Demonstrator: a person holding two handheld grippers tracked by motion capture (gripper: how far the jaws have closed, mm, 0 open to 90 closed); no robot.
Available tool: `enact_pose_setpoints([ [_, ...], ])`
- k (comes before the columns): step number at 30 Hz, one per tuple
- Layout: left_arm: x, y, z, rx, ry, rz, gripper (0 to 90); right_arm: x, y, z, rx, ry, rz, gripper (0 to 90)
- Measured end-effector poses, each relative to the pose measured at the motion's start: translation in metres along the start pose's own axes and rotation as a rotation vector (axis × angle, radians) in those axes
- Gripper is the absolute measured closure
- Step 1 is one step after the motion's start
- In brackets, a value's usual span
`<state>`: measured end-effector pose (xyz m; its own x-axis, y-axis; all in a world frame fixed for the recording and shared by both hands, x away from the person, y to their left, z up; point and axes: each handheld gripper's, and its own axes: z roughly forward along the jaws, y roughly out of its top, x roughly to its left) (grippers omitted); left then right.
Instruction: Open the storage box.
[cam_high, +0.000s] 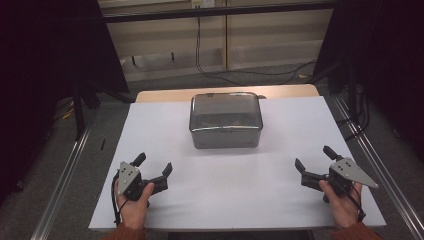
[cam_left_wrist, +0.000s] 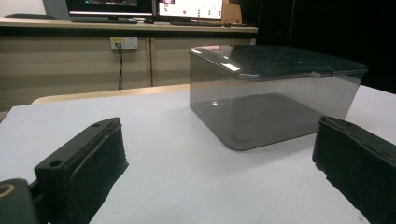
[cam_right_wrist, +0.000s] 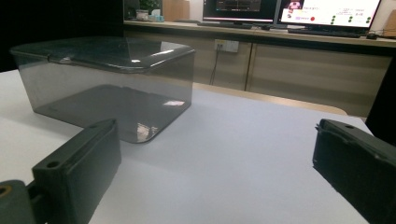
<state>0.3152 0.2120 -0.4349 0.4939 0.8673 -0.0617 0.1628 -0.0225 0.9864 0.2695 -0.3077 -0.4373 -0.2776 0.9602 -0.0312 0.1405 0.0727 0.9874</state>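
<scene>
Both tools rest low on the white table with nothing between their jaws: the left gripper is spread wide and released, and the right gripper is spread wide and released too. The thing they face is the smoky clear box with its lid seated on top; it sits ahead of both tools, forward and to the right of the left one, forward and to the left of the right one, well apart from each. In the left gripper view the box stands beyond the jaw tips toward that view's right, and in the right gripper view it lies beyond the tips toward the left. Judging from this, the main risk is the box's smooth, glossy walls: a pinch on 1 side alone would likely slide it across the bare sheet or twist it rather than lift it. The lid overhangs the walls only slightly, so jaws closing on the rim from 1 corner could slip off or pop it askew. If the 2 tools come in at uneven heights, the box could tip, and a hard squeeze might flex the thin plastic. I cannot tell whether the lid is latched or whether anything lies inside.
</scene>
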Motion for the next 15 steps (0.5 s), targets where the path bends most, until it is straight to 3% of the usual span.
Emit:
enact_pose_setpoints([
  [7, -0.0006, 0.0001, -0.0001, 0.004, -0.008, 0.010, 3.1, 0.0017, -0.0005, 0.0019, 0.004, 0.036, 0.000, 1.1],
  [15, 0.0005, -0.0004, 0.0000, 0.014, -0.010, -0.019, 3.1, 0.0044, 0.0016, 0.0052, 0.002, 0.056, -0.005, 0.7],
])
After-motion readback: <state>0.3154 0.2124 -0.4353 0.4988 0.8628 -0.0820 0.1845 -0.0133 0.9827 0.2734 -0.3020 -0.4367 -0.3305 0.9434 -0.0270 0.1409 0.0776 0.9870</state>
